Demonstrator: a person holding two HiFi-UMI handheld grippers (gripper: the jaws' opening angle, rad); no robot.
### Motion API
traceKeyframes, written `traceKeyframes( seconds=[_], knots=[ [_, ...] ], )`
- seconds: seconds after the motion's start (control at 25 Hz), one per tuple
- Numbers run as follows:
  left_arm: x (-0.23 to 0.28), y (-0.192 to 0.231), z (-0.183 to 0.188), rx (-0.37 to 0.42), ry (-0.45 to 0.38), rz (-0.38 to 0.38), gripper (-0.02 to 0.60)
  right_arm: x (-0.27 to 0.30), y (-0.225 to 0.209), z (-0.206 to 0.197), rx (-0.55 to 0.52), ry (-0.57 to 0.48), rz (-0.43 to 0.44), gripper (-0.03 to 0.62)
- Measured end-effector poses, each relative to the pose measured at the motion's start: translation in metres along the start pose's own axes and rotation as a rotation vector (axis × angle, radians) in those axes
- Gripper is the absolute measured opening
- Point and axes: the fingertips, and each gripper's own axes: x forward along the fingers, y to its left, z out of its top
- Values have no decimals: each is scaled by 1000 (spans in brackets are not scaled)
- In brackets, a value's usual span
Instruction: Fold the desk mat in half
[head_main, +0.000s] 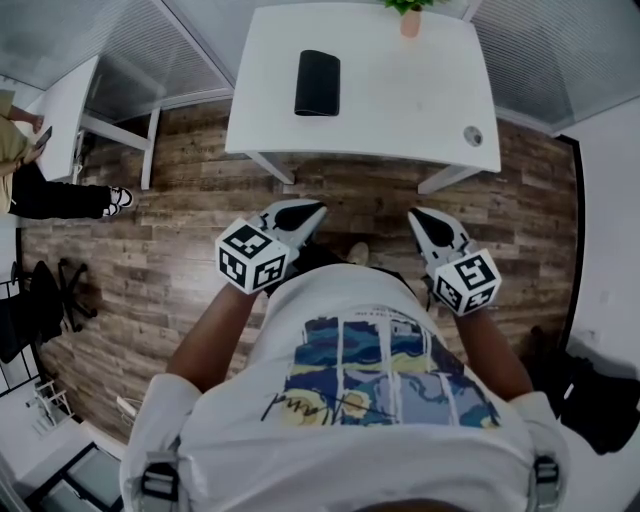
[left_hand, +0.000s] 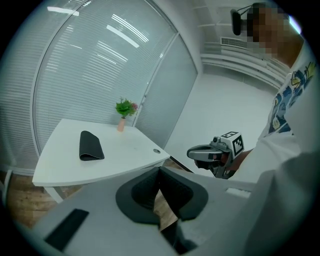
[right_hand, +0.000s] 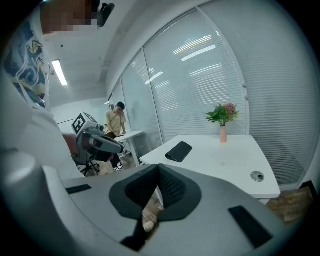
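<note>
An office: full-height glass partitions (right_hand: 200, 75) hung with slatted blinds wall off the room, and wood-look planks cover the floor (head_main: 180, 200). A white counter (head_main: 400, 100) with a round cable port (head_main: 473, 135) cut through its top carries a small potted plant (right_hand: 223, 120) in a pink vase. Off to one side a second white desk (head_main: 70, 110) stands against the glass with a person (right_hand: 116, 122) standing at it, and a black swivel chair (head_main: 60, 290) sits nearby. A strip light (right_hand: 59, 72) runs along the ceiling, and a long air vent (left_hand: 235, 42) sits high on the far wall.
</note>
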Motion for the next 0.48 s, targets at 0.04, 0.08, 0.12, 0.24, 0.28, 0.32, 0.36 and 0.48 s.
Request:
traceKeyframes(
  seconds=[0.04, 0.08, 0.12, 0.24, 0.28, 0.32, 0.36, 0.48],
  knots=[
    [-1, 0, 0, 2, 1, 1, 3, 0, 0, 1, -1, 1, -1, 2],
    [-2, 0, 0, 2, 1, 1, 3, 1, 1, 2, -2, 2, 0, 2],
    [-3, 0, 0, 2, 1, 1, 3, 1, 1, 2, -5, 3, 2, 2],
    [-5, -1, 0, 8, 5, 1, 3, 2, 2, 3, -11, 2, 6, 2],
    [-5, -1, -1, 8, 6, 0, 3, 3, 2, 4, -13, 2, 6, 2],
    [-5, 0, -1, 7, 8, 0, 3, 3, 2, 3, -16, 2, 6, 2],
    [-4, 0, -2, 7, 9, 0, 3, 3, 1, 3, -18, 1, 7, 0],
    [-2, 0, -2, 16, 15, 1, 3, 3, -1, 3, -18, -5, 5, 1]
  ],
)
